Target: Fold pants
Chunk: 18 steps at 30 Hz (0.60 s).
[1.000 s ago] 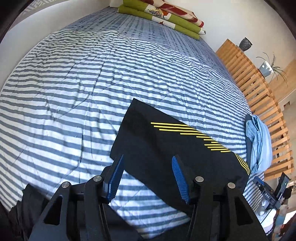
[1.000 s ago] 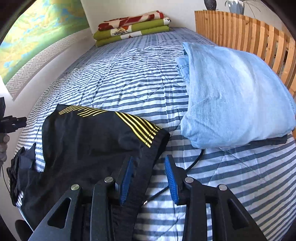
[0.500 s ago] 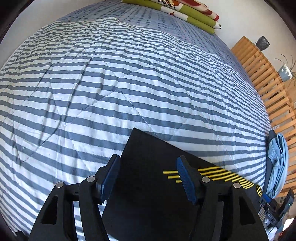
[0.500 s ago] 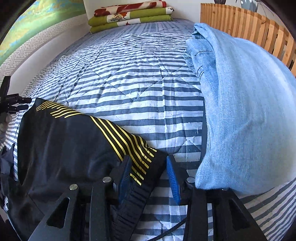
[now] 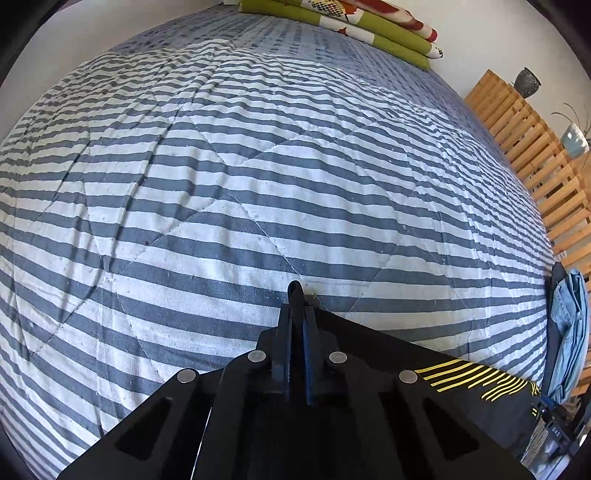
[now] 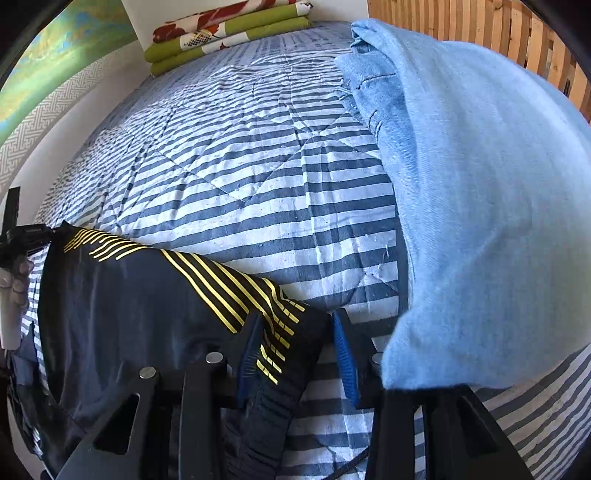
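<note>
Black pants (image 6: 129,302) with thin yellow stripes lie flat on the striped quilt (image 6: 258,166) near its front edge. My left gripper (image 5: 295,317) is shut on their far left corner, and a small tip of black cloth (image 5: 294,290) pokes out past the pads. The same gripper shows at the left rim of the right wrist view, held by a hand (image 6: 14,280). My right gripper (image 6: 297,317) straddles the striped waistband corner. Its jaws are closing; the left blue pad (image 6: 251,350) touches the cloth, while the right pad (image 6: 345,354) stands a little apart from it.
A pile of light blue jeans (image 6: 480,203) bulges right beside my right gripper and overhangs its right finger. A slatted wooden board (image 5: 535,147) runs along the bed's right side. Folded green and red blankets (image 5: 369,26) lie at the far end. A black cable (image 6: 351,461) crosses the quilt.
My left gripper came down over the pants' far corner and shut on it. My right gripper sank closer to the waistband corner and its jaws narrowed.
</note>
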Available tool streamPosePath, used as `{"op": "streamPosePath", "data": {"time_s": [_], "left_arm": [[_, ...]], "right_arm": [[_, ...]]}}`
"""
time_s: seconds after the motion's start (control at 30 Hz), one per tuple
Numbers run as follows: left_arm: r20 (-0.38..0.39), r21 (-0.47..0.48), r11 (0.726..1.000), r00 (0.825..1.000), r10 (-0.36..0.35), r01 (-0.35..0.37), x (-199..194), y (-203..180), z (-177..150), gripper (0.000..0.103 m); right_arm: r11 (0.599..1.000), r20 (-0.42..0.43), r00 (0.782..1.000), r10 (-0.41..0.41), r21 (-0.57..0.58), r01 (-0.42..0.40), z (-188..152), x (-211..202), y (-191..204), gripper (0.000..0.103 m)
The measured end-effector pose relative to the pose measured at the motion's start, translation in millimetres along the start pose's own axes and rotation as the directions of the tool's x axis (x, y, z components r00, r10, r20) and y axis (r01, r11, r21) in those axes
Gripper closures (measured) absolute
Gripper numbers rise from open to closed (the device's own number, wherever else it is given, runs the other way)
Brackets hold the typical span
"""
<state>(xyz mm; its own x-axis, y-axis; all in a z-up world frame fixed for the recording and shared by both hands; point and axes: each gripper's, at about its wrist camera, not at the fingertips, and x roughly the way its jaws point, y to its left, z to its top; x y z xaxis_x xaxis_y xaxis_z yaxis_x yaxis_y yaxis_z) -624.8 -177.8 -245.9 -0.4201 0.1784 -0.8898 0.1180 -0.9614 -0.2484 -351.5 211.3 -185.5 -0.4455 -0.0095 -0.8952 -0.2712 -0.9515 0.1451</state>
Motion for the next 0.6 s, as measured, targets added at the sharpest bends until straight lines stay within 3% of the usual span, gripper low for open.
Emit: {"op": "streamPosePath", "data": {"time_s": [0.07, 0.17, 0.33, 0.47, 0.6], "left_arm": [[0.018, -0.002, 1.0, 1.0, -0.011, 0.011, -10.8, -0.9, 2.0, 0.099], [0.063, -0.008, 0.999, 0.997, -0.045, 0.045, -41.9, -0.8, 6.6, 0.1], [0.163, 0.023, 0.995, 0.981, -0.102, 0.099, -130.4, 0.5, -4.1, 0.1], [0.236, 0.021, 0.989, 0.96, -0.148, 0.147, -214.6, 20.1, -32.8, 0.1], [0.29, 0.042, 0.985, 0.942, -0.17, 0.165, -288.0, 43.7, -95.4, 0.1]], "right_arm": [[1.0, 0.008, 1.0, -0.021, -0.015, 0.021, 1.1, 2.3, 5.3, 0.082], [1.0, 0.058, 0.998, 0.016, 0.012, -0.016, -0.2, -14.2, 4.9, 0.086], [0.999, 0.202, 0.979, 0.037, -0.041, -0.029, -4.9, -75.1, 19.9, 0.088], [0.995, 0.303, 0.951, 0.059, -0.093, -0.033, -16.6, -135.2, 35.8, 0.09], [0.99, 0.369, 0.923, 0.106, -0.126, -0.063, -49.0, -188.8, 46.8, 0.091]]}}
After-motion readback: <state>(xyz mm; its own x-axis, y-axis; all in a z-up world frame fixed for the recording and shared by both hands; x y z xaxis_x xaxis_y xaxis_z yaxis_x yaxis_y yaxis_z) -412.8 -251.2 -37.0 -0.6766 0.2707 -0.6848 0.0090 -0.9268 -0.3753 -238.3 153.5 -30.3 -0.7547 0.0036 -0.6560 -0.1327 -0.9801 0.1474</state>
